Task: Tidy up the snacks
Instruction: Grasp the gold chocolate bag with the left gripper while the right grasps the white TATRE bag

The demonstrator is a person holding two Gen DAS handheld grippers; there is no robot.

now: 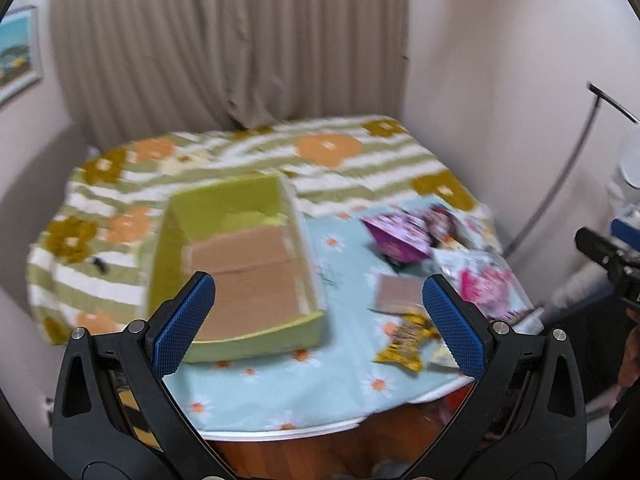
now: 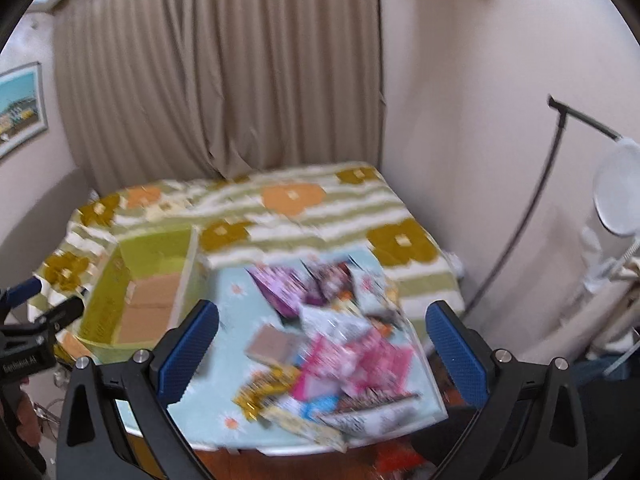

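Left gripper (image 1: 319,304) wide, holding nothing, above green box (image 1: 236,264); right gripper (image 2: 322,334) wide, holding nothing, above snack packets (image 2: 340,344).

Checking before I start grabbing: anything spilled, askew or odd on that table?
Nothing spilled. The snack packets lie in a loose, overlapping heap on the blue cloth, and the green box beside them holds none. Both views are motion-blurred.

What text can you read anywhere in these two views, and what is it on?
"GenRobot.AI", roughly; blurred white lettering on the left claw's black body, seen in the right wrist view.
Snack packets: printing too blurred to read.
Green box: no readable text.
Framed picture: no readable text.
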